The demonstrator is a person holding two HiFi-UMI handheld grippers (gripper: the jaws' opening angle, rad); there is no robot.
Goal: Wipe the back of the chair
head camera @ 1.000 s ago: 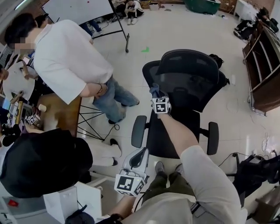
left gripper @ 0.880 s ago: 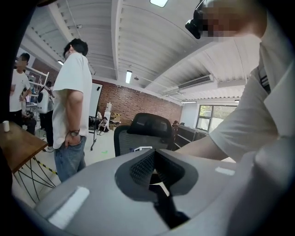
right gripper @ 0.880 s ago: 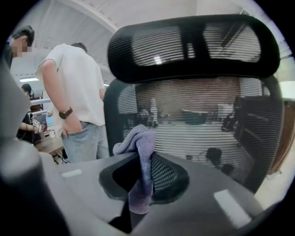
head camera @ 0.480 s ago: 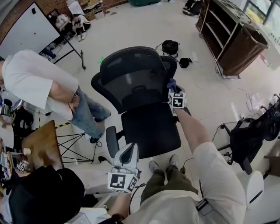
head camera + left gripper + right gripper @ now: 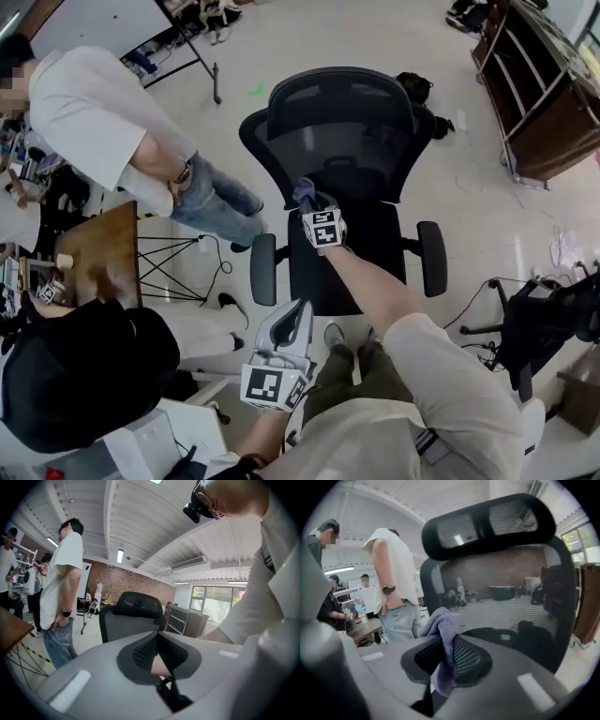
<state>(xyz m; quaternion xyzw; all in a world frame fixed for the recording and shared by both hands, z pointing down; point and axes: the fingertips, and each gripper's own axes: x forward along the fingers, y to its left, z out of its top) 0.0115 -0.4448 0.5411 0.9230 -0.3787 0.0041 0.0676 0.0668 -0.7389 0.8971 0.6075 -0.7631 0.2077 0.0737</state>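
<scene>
The black mesh office chair faces me, its back (image 5: 352, 150) topped by a headrest (image 5: 342, 94). My right gripper (image 5: 312, 204) is shut on a purple cloth (image 5: 302, 189), held at the lower left of the chair back's front, just above the seat (image 5: 370, 248). In the right gripper view the cloth (image 5: 440, 620) hangs between the jaws of that gripper (image 5: 445, 641), with the mesh back (image 5: 511, 597) and headrest (image 5: 487, 524) close ahead. My left gripper (image 5: 289, 326) hangs low by my lap, shut and empty. In the left gripper view the left gripper (image 5: 157, 641) points toward the chair (image 5: 126, 618).
A person in a white shirt and jeans (image 5: 112, 122) stands left of the chair. Another person with dark hair (image 5: 84, 366) sits at lower left beside a wooden table (image 5: 98, 262). A wooden shelf unit (image 5: 534, 103) stands at far right, and a black bag (image 5: 414, 86) lies behind the chair.
My right gripper and the cloth have swept from the right edge of the chair back toward its lower left. The head view has shifted. The left gripper stays low.
</scene>
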